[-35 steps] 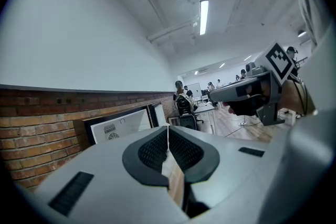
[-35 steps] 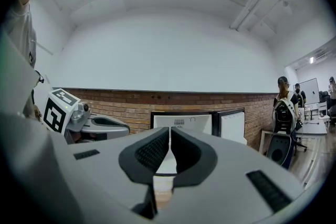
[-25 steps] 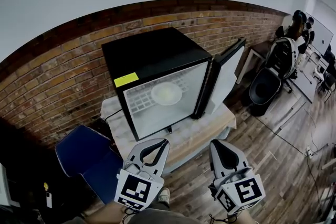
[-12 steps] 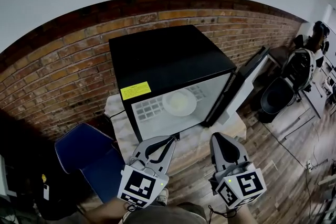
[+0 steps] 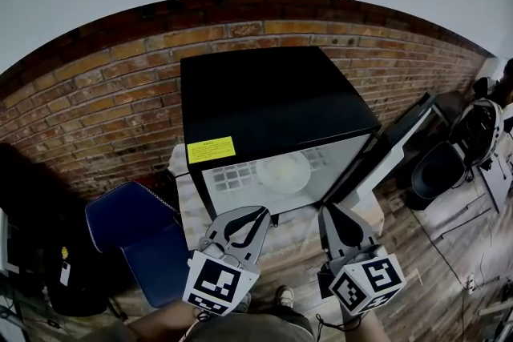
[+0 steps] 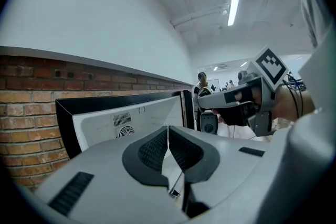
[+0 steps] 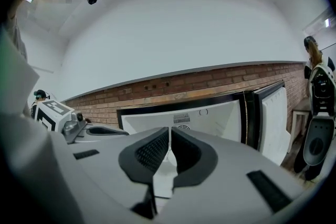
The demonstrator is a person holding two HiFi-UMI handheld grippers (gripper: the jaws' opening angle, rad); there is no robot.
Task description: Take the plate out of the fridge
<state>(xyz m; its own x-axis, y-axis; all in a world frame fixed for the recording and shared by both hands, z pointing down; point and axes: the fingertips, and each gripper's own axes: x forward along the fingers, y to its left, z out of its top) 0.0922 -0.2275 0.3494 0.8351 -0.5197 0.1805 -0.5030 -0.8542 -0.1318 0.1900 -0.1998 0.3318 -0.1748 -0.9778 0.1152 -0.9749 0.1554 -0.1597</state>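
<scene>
readable text: none | yellow sticker (image 5: 211, 149) on fridge (image 5: 268, 96) front edge: seems printed, too small to read

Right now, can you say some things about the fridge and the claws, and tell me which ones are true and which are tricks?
1. The door of the fridge is open. True.
2. The plate is in the right claw. False: it lies on the shelf inside the fridge, and that claw is shut on nothing.
3. The left claw is shut. True.
4. The sticker on the fridge is red. False: it is yellow.
</scene>
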